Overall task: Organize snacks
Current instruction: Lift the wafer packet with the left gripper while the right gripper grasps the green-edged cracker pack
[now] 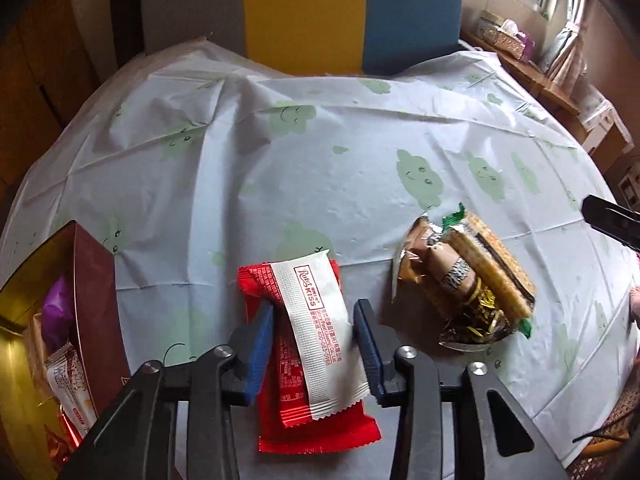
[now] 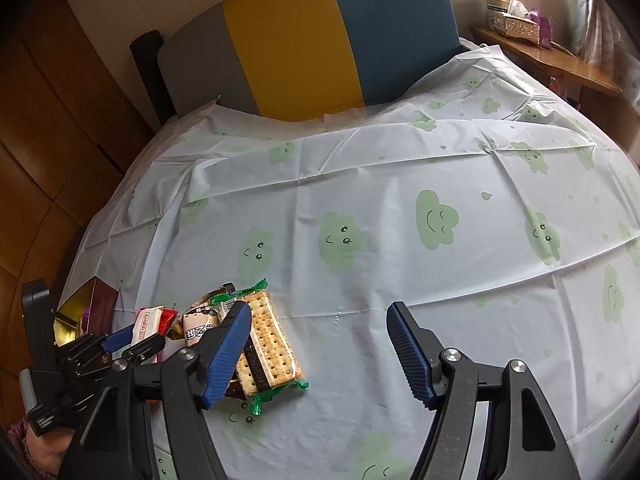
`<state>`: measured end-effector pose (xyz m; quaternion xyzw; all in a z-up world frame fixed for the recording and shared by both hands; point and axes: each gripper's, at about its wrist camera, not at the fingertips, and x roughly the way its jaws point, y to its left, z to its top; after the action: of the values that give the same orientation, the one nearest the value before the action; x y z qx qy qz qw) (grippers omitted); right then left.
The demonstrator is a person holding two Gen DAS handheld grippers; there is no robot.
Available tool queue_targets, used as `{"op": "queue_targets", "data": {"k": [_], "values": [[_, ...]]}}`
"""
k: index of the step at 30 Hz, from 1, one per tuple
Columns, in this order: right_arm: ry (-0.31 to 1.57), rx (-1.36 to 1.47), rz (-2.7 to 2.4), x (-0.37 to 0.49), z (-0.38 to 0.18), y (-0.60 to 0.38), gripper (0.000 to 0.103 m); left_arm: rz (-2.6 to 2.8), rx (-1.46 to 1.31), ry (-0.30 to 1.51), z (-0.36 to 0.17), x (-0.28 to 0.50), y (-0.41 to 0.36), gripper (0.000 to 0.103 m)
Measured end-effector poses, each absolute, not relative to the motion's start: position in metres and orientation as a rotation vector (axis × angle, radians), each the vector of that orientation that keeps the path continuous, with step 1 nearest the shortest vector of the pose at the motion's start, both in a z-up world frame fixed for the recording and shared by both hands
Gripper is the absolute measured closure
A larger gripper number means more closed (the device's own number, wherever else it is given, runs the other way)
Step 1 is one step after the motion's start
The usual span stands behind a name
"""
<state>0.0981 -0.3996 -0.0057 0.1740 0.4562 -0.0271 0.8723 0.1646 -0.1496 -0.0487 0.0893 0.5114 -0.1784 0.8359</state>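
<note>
Left wrist: left gripper (image 1: 314, 330) clenched on red-white snack packets (image 1: 316, 320); right gripper (image 2: 318, 354) released.

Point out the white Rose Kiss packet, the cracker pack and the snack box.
white Rose Kiss packet (image 1: 320, 320), left wrist view, printed middle.
cracker pack (image 2: 272, 344), right wrist view, top cracker face.
snack box (image 1: 96, 280), left wrist view, maroon outer wall.

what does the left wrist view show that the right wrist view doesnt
Only the left wrist view: the inside of the gold box, with a purple packet and others, and the print on the red and white snack packet in the left claw.

Only the right wrist view: the open right claw and the left tool's black body.

Both: the cracker pile, the cloud-print tablecloth and the striped chair.
</note>
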Motion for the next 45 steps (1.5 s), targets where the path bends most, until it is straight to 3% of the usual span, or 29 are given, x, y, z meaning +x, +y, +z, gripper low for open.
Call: {"op": "queue_targets", "data": {"k": [10, 17, 25, 33, 34, 36, 43, 45], "values": [[0.965, 0.343, -0.063, 0.098, -0.009, -0.398, 0.032, -0.577, 0.252, 0.95, -0.023, 0.08, -0.147, 0.068], [0.978, 0.354, -0.034, 0.098, -0.014, -0.395, 0.032, -0.651, 0.369, 0.945, -0.056, 0.015, -0.155, 0.068], [1.009, 0.389, 0.098, 0.108, -0.027, -0.377, 0.033, -0.618, 0.345, 0.889, -0.07, 0.0, -0.145, 0.067], [1.114, 0.245, 0.167, 0.126, -0.06, -0.337, 0.033, -0.617, 0.291, 0.892, -0.07, 0.002, -0.142, 0.067], [1.128, 0.191, 0.141, 0.127, -0.065, -0.332, 0.035, -0.618, 0.285, 0.894, -0.07, 0.003, -0.143, 0.067], [1.148, 0.166, 0.099, 0.127, -0.07, -0.336, 0.05, -0.62, 0.274, 0.895, -0.07, 0.003, -0.141, 0.067], [1.172, 0.279, -0.048, 0.127, -0.074, -0.377, 0.048, -0.625, 0.26, 0.893, -0.071, 0.004, -0.139, 0.067], [1.168, 0.316, -0.031, 0.129, -0.073, -0.38, 0.041, -0.628, 0.255, 0.894, -0.072, 0.005, -0.138, 0.067]]}}
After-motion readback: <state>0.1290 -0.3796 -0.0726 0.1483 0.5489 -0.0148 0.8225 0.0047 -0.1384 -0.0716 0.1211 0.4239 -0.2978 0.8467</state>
